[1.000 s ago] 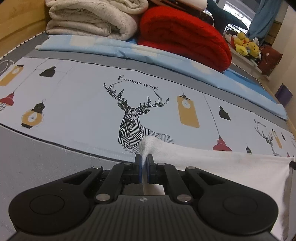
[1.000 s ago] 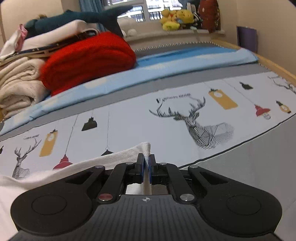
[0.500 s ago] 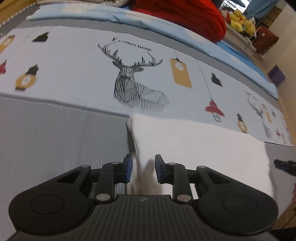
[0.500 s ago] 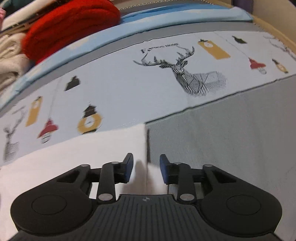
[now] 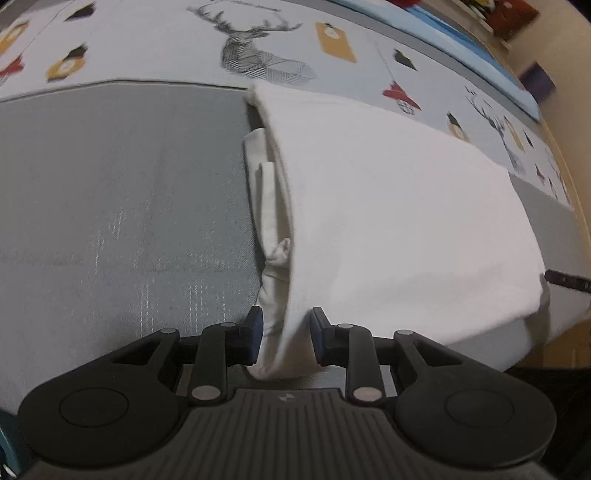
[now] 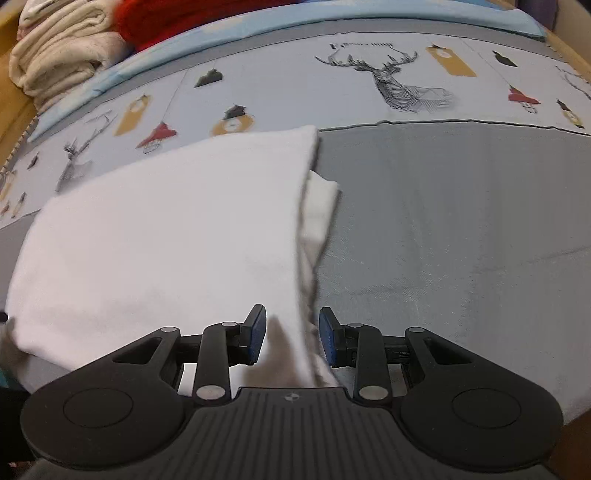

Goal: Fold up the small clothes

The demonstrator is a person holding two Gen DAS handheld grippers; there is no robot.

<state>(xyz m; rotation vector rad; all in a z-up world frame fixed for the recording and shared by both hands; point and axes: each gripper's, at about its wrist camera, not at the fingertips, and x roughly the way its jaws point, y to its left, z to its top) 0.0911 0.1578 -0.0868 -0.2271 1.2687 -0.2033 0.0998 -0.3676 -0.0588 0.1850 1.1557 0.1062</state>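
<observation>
A white garment (image 5: 388,206) is laid folded on the grey band of the bedsheet (image 5: 122,192), its far edge reaching the printed strip with the deer and lamps. One layer has been brought over another, and a tucked inner piece (image 5: 264,192), perhaps a sleeve, sticks out beyond the top layer at the left end; the same is seen at the right end (image 6: 321,206).

The left gripper (image 5: 284,334) is held with its blue pads (image 5: 255,332) clearly apart, the near left corner of the cloth lying loose between them and nothing clamped. The right gripper (image 6: 291,334) is parted likewise around the near right corner, with no hold taken.

The step in hand is judged to be the release of a fold. To do it well, both grippers should be drawn straight back and slightly up so that the corners are not dragged, and the top edge should be checked against the lower one. The protruding inner pieces are best tucked or smoothed before a further fold is begun, since soft fabric of this kind is easily pulled askew.

Folded blankets, cream (image 6: 62,55) and red (image 6: 192,14), are stacked at the far side of the bed.
</observation>
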